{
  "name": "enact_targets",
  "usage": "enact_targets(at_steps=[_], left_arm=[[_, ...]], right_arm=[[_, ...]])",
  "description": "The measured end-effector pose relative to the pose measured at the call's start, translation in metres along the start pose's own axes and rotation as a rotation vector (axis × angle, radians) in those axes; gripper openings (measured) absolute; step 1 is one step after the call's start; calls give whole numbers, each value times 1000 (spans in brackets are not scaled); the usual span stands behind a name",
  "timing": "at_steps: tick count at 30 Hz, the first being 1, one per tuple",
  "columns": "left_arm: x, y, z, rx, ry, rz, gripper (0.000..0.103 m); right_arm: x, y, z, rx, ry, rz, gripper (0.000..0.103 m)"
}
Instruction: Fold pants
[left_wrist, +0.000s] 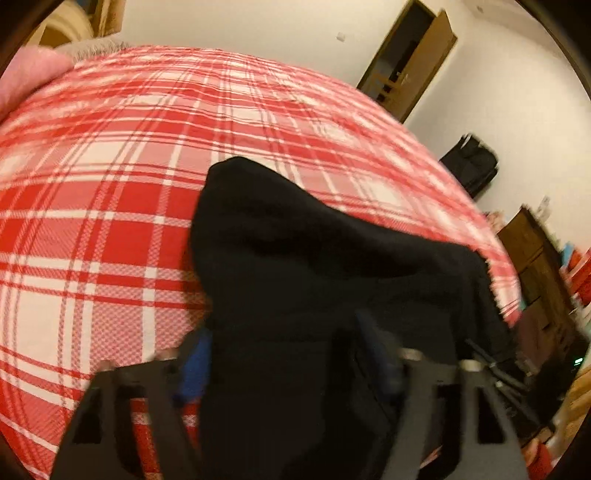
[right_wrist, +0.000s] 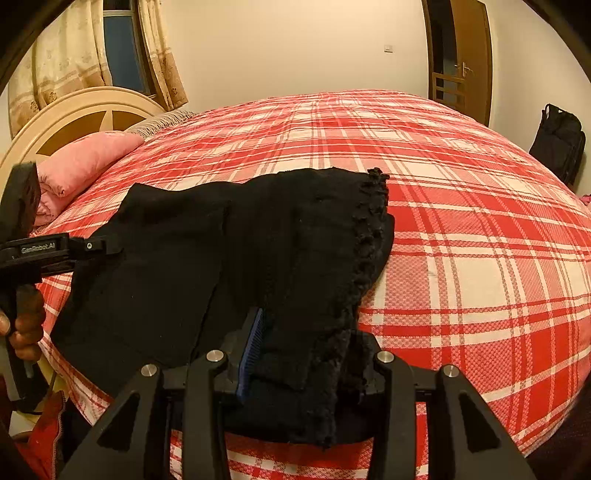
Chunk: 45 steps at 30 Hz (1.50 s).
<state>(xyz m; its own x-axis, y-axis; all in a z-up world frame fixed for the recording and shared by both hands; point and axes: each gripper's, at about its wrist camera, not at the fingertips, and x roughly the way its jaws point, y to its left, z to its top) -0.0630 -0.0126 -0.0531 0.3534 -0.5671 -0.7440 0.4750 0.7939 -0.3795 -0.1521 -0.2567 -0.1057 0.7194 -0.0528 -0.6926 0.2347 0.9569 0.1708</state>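
The black pants (right_wrist: 229, 254) lie on a red and white plaid bed (right_wrist: 461, 221), with a frilly hem edge on the right side. My right gripper (right_wrist: 299, 354) is shut on the pants' near edge, cloth bunched between its blue-padded fingers (right_wrist: 253, 343). In the left wrist view the pants (left_wrist: 295, 266) rise in a dark fold over my left gripper (left_wrist: 284, 365), which is shut on the cloth. The left gripper also shows in the right wrist view (right_wrist: 99, 245), at the pants' left edge.
A pink pillow (right_wrist: 85, 162) and a cream headboard (right_wrist: 74, 114) are at the bed's far left. A black bag (right_wrist: 557, 144) stands by the wall near a brown door (right_wrist: 469, 55). Wooden furniture (left_wrist: 535, 266) stands off the bed's right side.
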Motion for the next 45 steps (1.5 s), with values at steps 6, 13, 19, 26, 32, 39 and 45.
enact_targets(at_steps=[6, 13, 19, 26, 32, 39, 45], left_arm=[[-8, 32, -2, -131, -15, -90, 19], [0, 30, 1, -184, -16, -47, 41], [2, 23, 4, -182, -48, -32, 17], [-17, -9, 5, -9, -96, 123, 12], [-33, -20, 15, 48, -149, 169, 12], [-51, -8, 37, 48, -218, 249, 12], [-67, 23, 48, -2, -257, 314, 12]], right_arm=[[1, -1, -1, 6, 2, 5, 43], [2, -2, -1, 21, 2, 11, 43], [-1, 4, 1, -7, 1, -14, 42], [-24, 21, 17, -77, -75, -53, 38], [-35, 42, 40, -124, -132, -24, 38], [-26, 75, 67, -197, -172, 21, 38], [-5, 113, 92, -279, -187, 77, 38]])
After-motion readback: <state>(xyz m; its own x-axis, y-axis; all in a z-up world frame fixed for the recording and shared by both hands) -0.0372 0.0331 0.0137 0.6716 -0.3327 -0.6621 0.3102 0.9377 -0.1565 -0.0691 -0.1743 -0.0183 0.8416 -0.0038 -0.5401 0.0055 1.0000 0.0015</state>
